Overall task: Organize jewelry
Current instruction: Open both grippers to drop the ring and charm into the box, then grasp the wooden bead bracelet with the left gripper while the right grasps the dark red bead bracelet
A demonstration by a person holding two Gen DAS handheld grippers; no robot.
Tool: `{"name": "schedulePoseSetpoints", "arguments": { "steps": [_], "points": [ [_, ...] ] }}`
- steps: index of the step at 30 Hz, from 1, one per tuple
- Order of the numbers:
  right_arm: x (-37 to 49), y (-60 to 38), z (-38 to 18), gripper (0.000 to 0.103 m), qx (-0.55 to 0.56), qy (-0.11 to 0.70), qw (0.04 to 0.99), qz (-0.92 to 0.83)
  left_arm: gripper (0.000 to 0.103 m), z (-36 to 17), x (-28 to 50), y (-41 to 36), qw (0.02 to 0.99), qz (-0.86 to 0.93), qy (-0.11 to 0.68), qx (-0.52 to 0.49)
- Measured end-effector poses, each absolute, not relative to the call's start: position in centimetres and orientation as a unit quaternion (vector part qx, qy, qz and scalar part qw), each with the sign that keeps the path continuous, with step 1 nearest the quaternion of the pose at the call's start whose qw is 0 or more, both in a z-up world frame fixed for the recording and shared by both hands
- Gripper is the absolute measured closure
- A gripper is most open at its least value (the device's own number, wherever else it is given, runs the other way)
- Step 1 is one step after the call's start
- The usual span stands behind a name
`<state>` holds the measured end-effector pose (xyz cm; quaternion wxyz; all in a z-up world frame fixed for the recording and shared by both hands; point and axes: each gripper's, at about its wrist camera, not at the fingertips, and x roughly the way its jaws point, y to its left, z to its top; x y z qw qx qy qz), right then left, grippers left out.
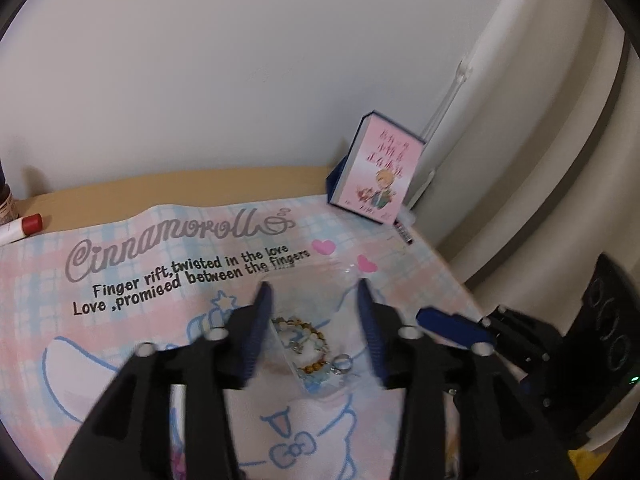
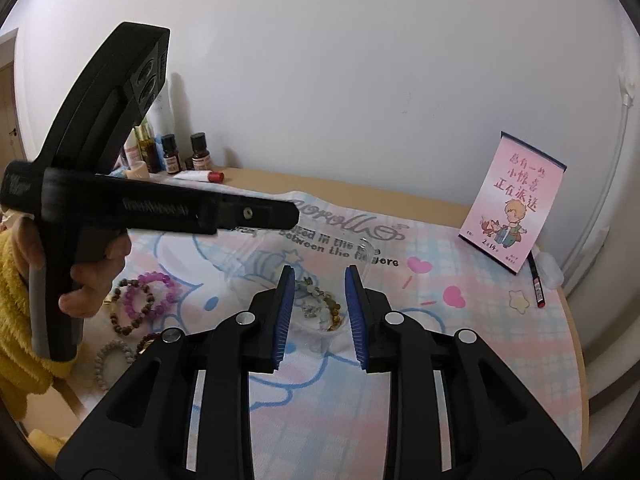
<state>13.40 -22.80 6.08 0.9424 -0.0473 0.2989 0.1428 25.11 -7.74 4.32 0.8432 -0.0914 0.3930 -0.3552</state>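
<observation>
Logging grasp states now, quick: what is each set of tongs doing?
Left tongs: open, holding nothing, above the clear box.
Right tongs: open, holding nothing.

Both tongs were matte black plastic with ribbed blue pads and round silver screw heads at the linkage joints. The left tongs (image 2: 280, 216) had a grey-edged handle, gripped by a bare-skinned hand (image 2: 94, 276) in a fuzzy yellow sleeve (image 2: 12, 280).
</observation>
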Motion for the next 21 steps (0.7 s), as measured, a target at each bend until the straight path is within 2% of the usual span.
{"name": "schedulePoseSetpoints", "arguments": {
  "steps": [9, 15, 21],
  "points": [
    [10.5, -18.8, 6.3, 0.074, -0.059, 0.280, 0.931, 0.226, 0.051, 4.8, 22.9, -2.8, 0.877, -0.287, 0.383, -0.044],
    [10.3, -16.4, 4.3, 0.073, -0.074, 0.306, 0.918, 0.241, 0.051, 4.1, 20.9, 0.3, 0.893, -0.245, 0.378, 0.001],
    [10.5, -15.1, 1.8, 0.073, -0.069, 0.334, 0.909, 0.241, 0.051, 2.6, 19.5, 3.4, 0.895, -0.218, 0.390, 0.003]
  ]
}}
